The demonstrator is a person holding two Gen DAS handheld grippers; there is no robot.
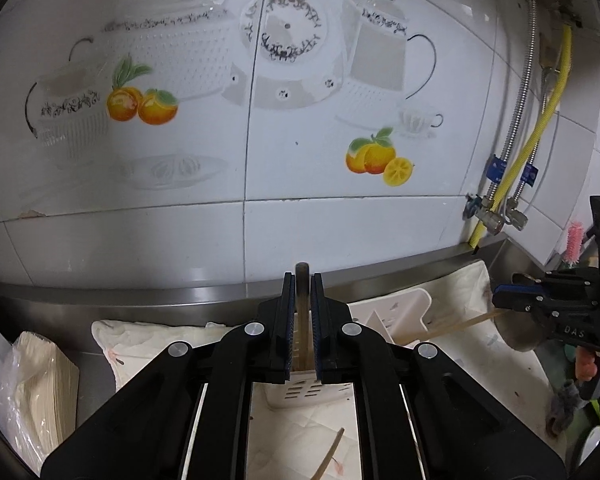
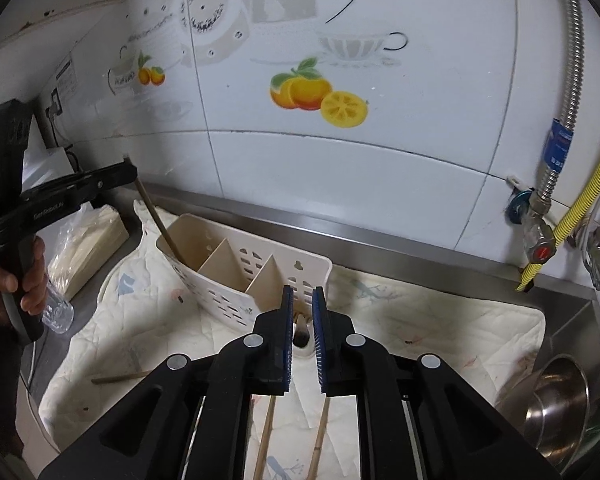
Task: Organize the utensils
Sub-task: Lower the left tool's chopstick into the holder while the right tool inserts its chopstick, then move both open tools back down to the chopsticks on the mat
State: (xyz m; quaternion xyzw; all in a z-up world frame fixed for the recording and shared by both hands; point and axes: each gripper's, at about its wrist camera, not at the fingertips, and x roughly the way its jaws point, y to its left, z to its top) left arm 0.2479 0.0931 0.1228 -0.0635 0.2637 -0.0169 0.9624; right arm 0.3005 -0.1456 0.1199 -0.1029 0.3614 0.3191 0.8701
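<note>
- The desk (image 2: 380,248) is stainless steel against a white tiled wall (image 1: 300,220) printed with oranges and teaware.
- A quilted cream mat (image 2: 440,320) covers most of the desk in front of me.
- On the mat sits a cream plastic utensil caddy (image 2: 220,292) with slotted sides and three compartments, tipped back toward the wall.
- A steel bowl (image 2: 560,400) stands at the mat's right edge; a bagged stack of paper napkins (image 1: 40,380) lies off its left edge.
- My left gripper (image 1: 302,316) is clamped on a dark wooden chopstick (image 1: 302,280); in the right wrist view its lower end reaches down into the caddy's left compartment.
- My right gripper (image 2: 302,336) has its blue pads close together but parted, with a dark-tipped stick end (image 2: 301,330) in the gap; I cannot tell whether the pads press on it.
- Two pale chopsticks (image 2: 268,432) lie on the mat beneath the right gripper, and another (image 2: 120,378) lies on the mat to the left, well apart from the caddy.
</note>
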